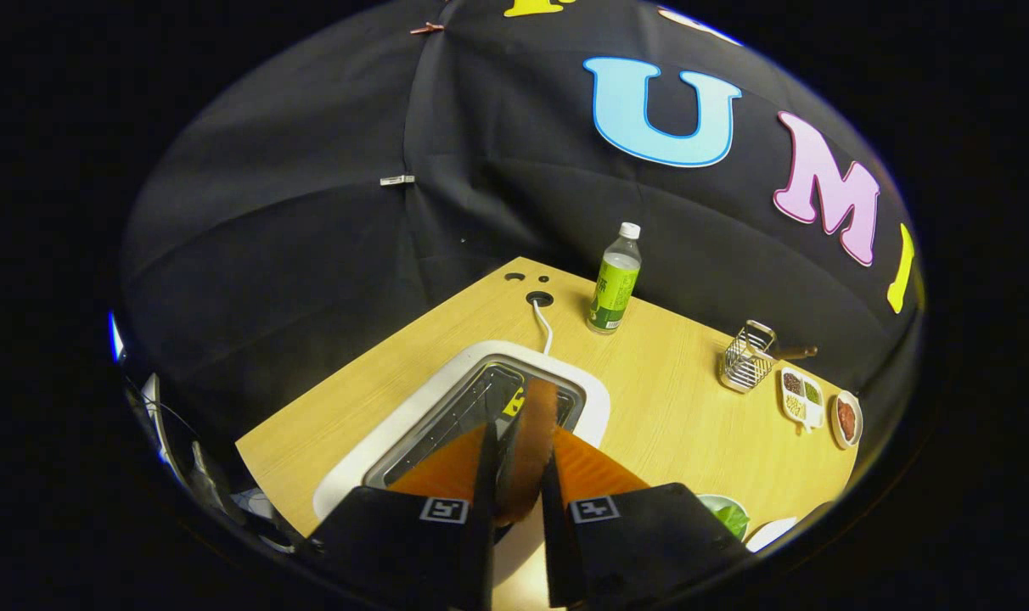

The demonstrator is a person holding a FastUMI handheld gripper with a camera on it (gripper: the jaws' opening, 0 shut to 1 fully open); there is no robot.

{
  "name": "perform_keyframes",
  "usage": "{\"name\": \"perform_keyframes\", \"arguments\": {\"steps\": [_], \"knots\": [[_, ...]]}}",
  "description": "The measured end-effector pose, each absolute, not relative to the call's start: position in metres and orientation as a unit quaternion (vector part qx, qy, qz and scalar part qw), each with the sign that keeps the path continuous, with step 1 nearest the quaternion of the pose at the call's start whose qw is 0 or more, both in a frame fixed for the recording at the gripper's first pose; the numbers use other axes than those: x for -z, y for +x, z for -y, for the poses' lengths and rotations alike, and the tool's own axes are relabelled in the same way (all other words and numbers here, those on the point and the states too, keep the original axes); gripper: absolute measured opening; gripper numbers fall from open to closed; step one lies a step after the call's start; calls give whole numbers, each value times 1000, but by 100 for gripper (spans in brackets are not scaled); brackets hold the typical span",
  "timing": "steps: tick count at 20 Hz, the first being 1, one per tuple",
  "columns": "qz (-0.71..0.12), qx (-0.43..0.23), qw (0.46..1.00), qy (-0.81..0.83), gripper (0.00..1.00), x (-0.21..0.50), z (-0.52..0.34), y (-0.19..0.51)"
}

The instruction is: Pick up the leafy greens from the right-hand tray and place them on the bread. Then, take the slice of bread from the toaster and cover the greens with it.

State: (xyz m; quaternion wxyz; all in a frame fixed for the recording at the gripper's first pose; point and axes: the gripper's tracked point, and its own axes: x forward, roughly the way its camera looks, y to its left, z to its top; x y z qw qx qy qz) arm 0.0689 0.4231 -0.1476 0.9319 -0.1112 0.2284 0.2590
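Pinching the bread slice (533,441) by its top edge, the hand-held gripper (519,501) holds it just above the toaster (447,399) slot; greens (727,512) lie at four o'clock. Toast looks light, stiff, crumbly, so gentle pressure seems wise.

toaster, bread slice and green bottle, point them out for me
toaster (595,399): gripper view, on its white rim beside the slots.
bread slice (531,450): gripper view, crust edge between the gripper (519,462) fingers.
green bottle (614,288): gripper view, on its label.
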Motion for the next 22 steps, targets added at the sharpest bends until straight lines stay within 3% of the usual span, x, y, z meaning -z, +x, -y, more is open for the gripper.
{"name": "perform_keyframes", "arguments": {"steps": [5,22], "knots": [[-254,-271,925,-79,16,146,-424,69],[-203,-265,942,23,13,45,-378,71]]}}
